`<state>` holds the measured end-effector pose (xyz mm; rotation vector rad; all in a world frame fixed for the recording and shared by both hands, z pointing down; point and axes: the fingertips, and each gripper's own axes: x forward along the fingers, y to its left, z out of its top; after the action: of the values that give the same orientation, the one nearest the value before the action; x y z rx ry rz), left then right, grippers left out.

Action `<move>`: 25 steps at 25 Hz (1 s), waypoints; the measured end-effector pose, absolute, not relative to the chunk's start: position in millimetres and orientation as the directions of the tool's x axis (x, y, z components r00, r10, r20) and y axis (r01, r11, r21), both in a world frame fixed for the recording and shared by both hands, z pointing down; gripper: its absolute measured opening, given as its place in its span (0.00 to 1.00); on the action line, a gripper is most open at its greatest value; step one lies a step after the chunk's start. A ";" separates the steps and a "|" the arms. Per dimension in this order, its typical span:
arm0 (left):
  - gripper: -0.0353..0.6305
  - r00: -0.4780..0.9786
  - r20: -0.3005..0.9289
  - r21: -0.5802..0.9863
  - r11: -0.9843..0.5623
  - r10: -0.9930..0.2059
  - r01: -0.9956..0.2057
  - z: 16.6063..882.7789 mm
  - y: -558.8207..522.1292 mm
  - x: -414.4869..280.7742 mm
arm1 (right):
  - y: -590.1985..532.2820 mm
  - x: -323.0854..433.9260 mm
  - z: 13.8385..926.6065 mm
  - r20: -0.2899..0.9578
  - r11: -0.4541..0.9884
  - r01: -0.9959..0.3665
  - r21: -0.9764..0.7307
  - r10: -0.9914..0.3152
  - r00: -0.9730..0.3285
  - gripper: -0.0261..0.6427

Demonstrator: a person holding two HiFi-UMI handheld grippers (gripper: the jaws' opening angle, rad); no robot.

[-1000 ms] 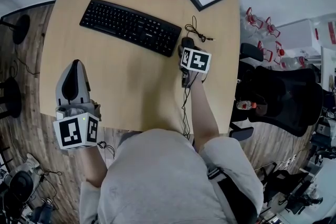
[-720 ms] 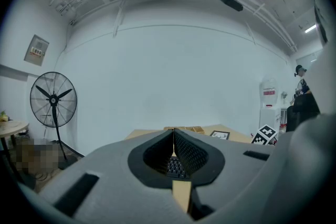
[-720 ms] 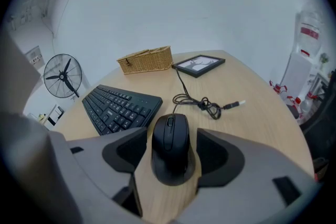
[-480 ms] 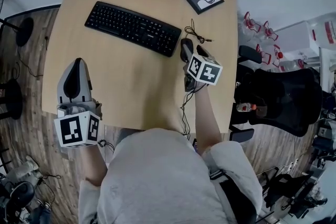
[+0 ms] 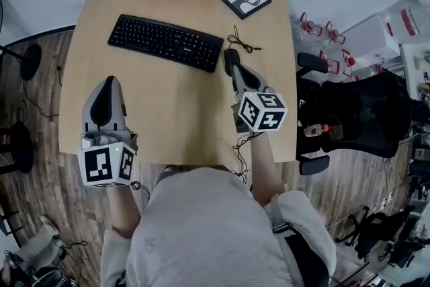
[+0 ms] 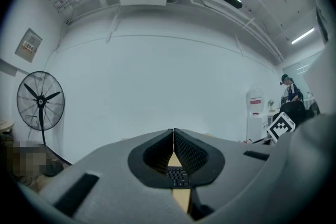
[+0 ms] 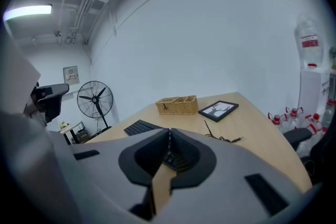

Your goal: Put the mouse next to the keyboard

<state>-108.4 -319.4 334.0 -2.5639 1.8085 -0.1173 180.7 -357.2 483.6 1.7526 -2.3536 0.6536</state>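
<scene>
Right gripper view: right claw (image 7: 169, 132), wide before, now closed, empty; left claw (image 6: 174, 132) closed.

Right gripper (image 7: 168, 136) jaws shut tip to tip, nothing btwn; keyboard (image 7: 140, 126) lies just beyond them on the table (image 7: 257, 134). Wicker organiser (image 7: 177, 105) behind keyboard; picture frame (image 7: 218, 109) to keyboard's right, black cable (image 7: 218, 136) nearer than the frame; standing fan (image 7: 95, 100) left of keyboard, off the table.
</scene>
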 end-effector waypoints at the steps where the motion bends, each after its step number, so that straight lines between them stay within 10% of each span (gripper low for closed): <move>1: 0.07 0.342 0.057 -0.043 -0.344 -0.938 -0.938 332.9 -316.8 -108.3 | -350.7 178.4 476.2 0.343 0.236 -0.939 -0.250 -0.886 -0.314 0.06; 25: 0.07 0.494 -0.006 -0.009 -0.494 -0.870 -0.870 311.7 -240.9 -129.5 | -217.4 129.5 360.6 0.115 0.207 -0.974 -0.088 -0.969 -0.217 0.07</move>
<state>-129.5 -240.9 311.7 -2.7055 1.5753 0.0012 129.5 -217.4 360.6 1.9436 -2.4137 0.2190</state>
